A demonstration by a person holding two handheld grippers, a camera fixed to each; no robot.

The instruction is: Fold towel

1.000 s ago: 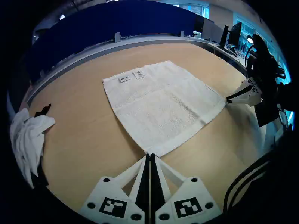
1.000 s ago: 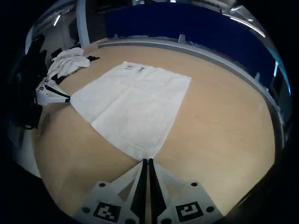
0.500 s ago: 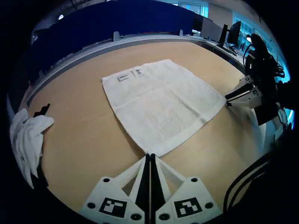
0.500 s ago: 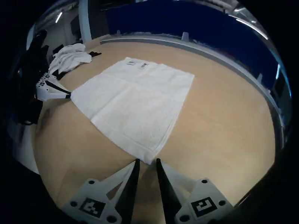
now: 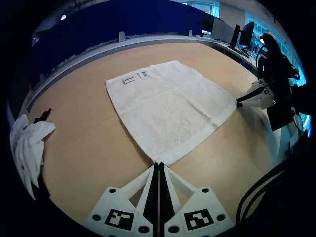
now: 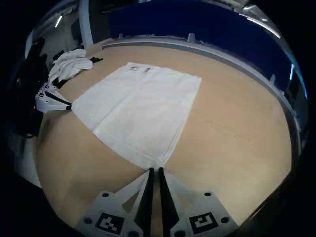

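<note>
My left claw (image 5: 158, 165) and my right claw (image 6: 155, 169) each pinch one corner of the flat towel (image 5: 170, 110).

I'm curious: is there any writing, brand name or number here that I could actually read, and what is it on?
No text here can be read.
On the white towel, near its far edge, two small tags: printed, but too small and blurred to read.
On the left gripper and the right gripper, square markers: black-and-white patterns, not words or numbers.
</note>
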